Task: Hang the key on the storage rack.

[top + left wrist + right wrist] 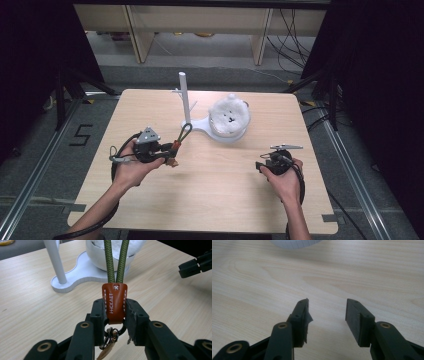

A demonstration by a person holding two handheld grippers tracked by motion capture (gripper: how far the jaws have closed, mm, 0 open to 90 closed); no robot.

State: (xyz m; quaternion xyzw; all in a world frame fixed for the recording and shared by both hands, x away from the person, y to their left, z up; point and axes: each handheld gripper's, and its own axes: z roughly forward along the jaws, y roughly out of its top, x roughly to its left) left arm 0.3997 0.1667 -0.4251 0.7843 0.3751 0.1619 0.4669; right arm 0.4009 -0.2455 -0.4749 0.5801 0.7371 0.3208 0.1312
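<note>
My left gripper [114,312] is shut on the brown leather tab [114,302] of a keychain. Its green cord loop [116,262] stands up from the tab toward the white stand, and metal rings [111,336] hang below the jaws. In the high view the left gripper [170,152] holds the keychain [182,134] just left of the white stand's post [184,97]. The stand's base [200,124] carries a white bowl with a fluffy white toy [229,116]. My right gripper [327,312] is open over bare table, and it sits at the front right in the high view [264,166].
The wooden table [210,195] has free room across its front and middle. The stand [75,277] and bowl [100,257] lie just beyond the held keychain. The right gripper's jaws [197,263] show at the far right of the left gripper view. Shelving and cables lie behind the table.
</note>
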